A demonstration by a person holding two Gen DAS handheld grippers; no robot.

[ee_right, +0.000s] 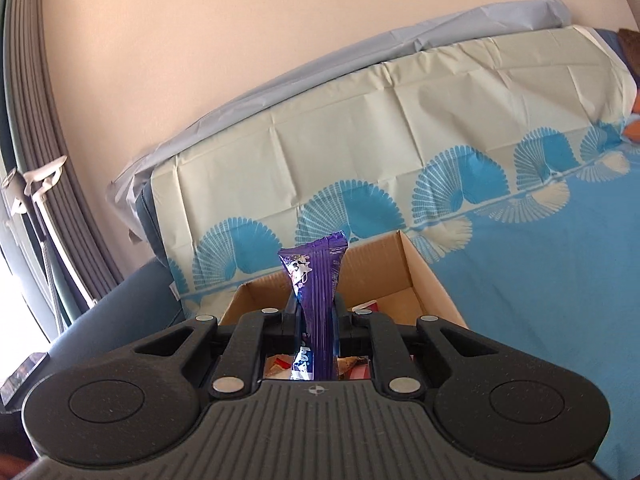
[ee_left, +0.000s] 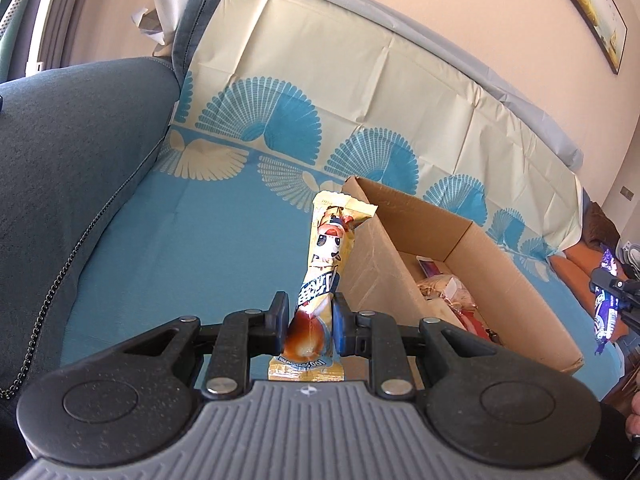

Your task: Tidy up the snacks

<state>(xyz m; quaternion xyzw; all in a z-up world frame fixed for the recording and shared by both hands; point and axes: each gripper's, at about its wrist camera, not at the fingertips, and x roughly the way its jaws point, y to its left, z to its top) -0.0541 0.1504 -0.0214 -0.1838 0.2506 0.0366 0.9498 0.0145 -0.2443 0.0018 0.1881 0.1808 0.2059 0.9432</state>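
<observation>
Home living room, by the furnishings. Blue-grey upholstered sofa [ee_left: 80, 152] with a broad padded armrest; seat and back draped in a creased cream-and-blue sheet [ee_left: 340, 92] printed with fan shapes. Plain peach wall [ee_right: 240, 60] behind, a framed picture [ee_left: 592, 12] hung on it. Grey pleated curtains [ee_right: 44, 152] beside a bright window at the edge. Open cardboard box [ee_left: 400, 256] of packaged snacks rests on the sofa seat

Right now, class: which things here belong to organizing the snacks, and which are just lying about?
Part of the job:
- yellow snack packet, in left tongs
- purple snack packet, in right tongs
- cardboard box

Just there:
- patterned cloth
- sofa arm
- framed picture
</observation>
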